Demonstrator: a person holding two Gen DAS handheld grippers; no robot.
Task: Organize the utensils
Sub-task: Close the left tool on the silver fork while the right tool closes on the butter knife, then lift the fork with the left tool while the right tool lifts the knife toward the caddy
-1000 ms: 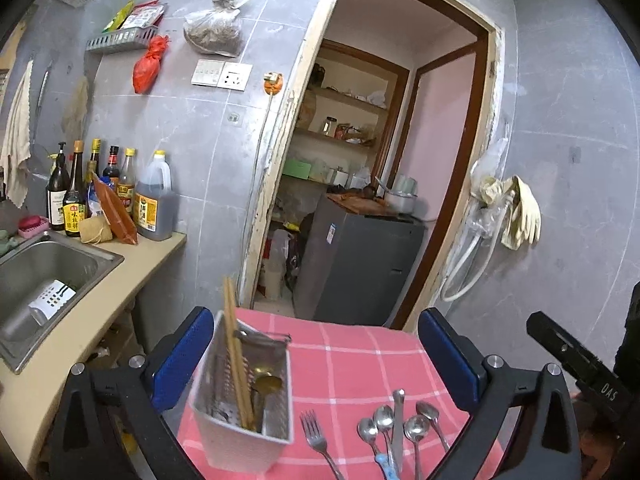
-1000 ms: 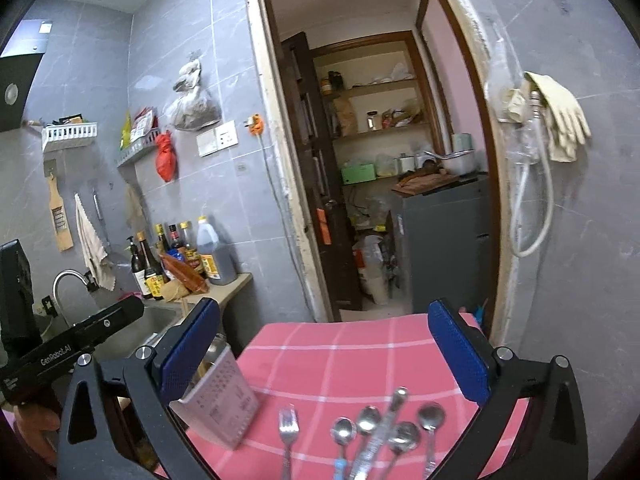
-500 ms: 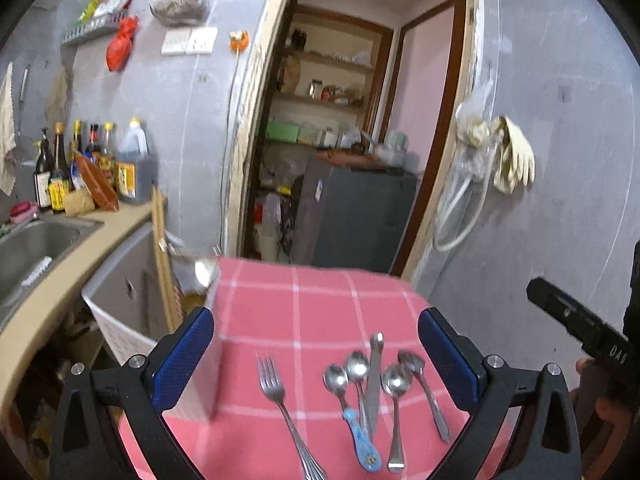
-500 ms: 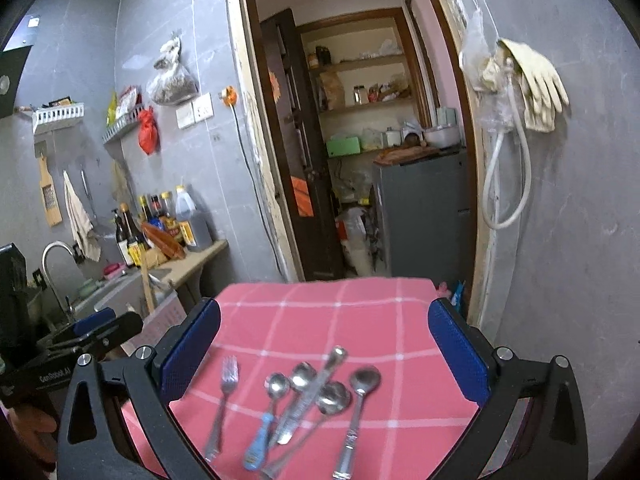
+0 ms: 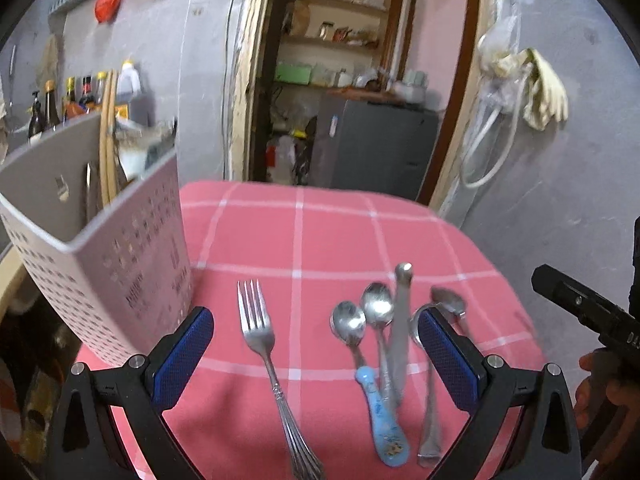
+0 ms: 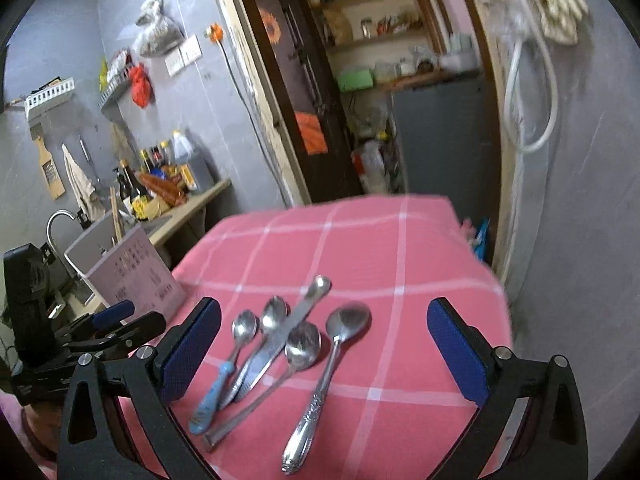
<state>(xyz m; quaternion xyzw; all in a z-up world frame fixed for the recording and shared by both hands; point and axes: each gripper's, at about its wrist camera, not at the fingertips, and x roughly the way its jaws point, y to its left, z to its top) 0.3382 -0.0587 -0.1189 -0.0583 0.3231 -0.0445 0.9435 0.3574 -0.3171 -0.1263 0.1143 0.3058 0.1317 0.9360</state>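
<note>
A pink checked table (image 5: pixel 320 232) holds loose cutlery. In the left wrist view a fork (image 5: pixel 260 340) lies left of a blue-handled spoon (image 5: pixel 370 376), another spoon (image 5: pixel 377 312), a knife (image 5: pixel 400 320) and more spoons. A white perforated utensil holder (image 5: pixel 108 256) with chopsticks stands at the table's left. My left gripper (image 5: pixel 316 356) is open and empty, low over the fork and spoons. In the right wrist view my right gripper (image 6: pixel 324 348) is open and empty over the blue-handled spoon (image 6: pixel 224 368), knife (image 6: pixel 280 344) and an ornate spoon (image 6: pixel 328 380); the holder (image 6: pixel 132 272) is at left.
A counter with bottles (image 6: pixel 160 176) and a sink tap (image 6: pixel 60 220) lies left of the table. A doorway with a grey cabinet (image 5: pixel 376 148) is behind it. A grey wall with a hose and gloves (image 5: pixel 536 88) is at right. The left gripper (image 6: pixel 104 328) shows in the right wrist view.
Both grippers have moved down and forward toward the cutlery, which now looms larger. The utensil holder has slid to the left edge of both views. Both jaws stay open.
</note>
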